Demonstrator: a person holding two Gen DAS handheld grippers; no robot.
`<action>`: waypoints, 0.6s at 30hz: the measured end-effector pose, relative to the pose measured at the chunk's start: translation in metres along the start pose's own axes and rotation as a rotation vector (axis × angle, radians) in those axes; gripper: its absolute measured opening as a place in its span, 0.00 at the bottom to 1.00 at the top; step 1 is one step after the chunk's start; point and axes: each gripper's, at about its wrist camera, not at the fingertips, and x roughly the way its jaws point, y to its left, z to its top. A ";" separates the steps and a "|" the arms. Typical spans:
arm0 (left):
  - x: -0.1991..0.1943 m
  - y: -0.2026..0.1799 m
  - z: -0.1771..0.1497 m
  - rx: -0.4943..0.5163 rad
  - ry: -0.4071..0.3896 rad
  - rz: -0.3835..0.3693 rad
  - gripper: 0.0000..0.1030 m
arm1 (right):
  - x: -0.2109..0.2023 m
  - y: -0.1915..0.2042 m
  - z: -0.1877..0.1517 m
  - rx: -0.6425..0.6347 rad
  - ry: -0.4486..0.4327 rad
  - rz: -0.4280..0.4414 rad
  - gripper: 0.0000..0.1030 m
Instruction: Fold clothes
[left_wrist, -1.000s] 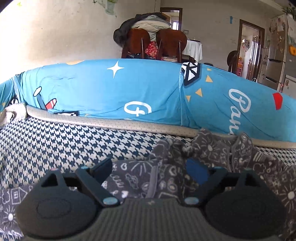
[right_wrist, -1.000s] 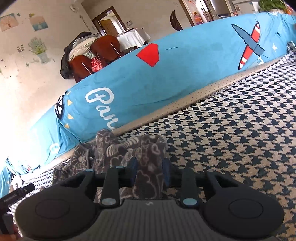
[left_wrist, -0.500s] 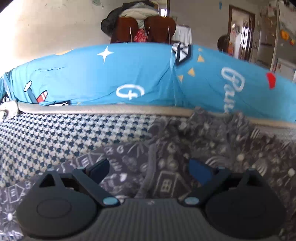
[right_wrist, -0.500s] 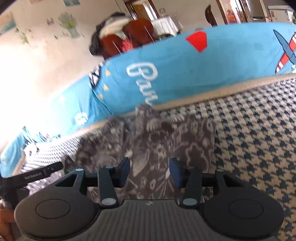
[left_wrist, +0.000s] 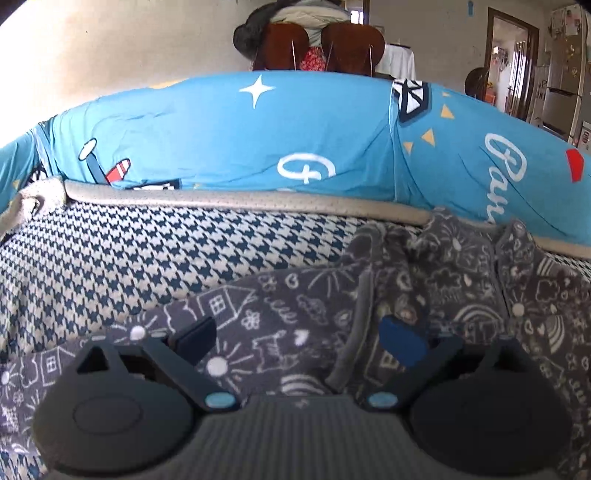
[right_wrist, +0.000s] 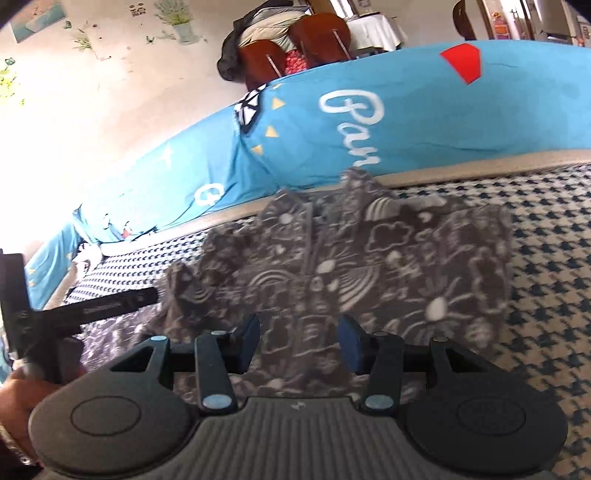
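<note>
Your left tongs (left_wrist: 299, 339) opening wide; your right tongs (right_wrist: 299, 341) part-open, gripping nothing.
Both hover over the grey doodle-print garment (right_wrist: 369, 266) on the houndstooth sofa cover (left_wrist: 147, 258).

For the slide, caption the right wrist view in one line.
Right gripper, jaws apart, hovers over a crumpled grey doodle-print garment on a houndstooth cover.

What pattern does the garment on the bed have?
Dark grey garment with white doodle drawings: houses, suns, rainbows. Left wrist view shows it best.
</note>
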 end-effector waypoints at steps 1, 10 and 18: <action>0.001 0.002 -0.001 -0.006 0.006 -0.007 0.96 | 0.002 0.002 -0.001 0.003 0.007 0.008 0.46; 0.000 0.017 -0.001 -0.061 0.023 -0.003 0.96 | 0.008 0.042 -0.016 -0.081 0.016 0.115 0.46; 0.020 0.023 -0.010 -0.019 0.115 0.086 0.96 | 0.024 0.080 -0.030 -0.161 0.012 0.174 0.46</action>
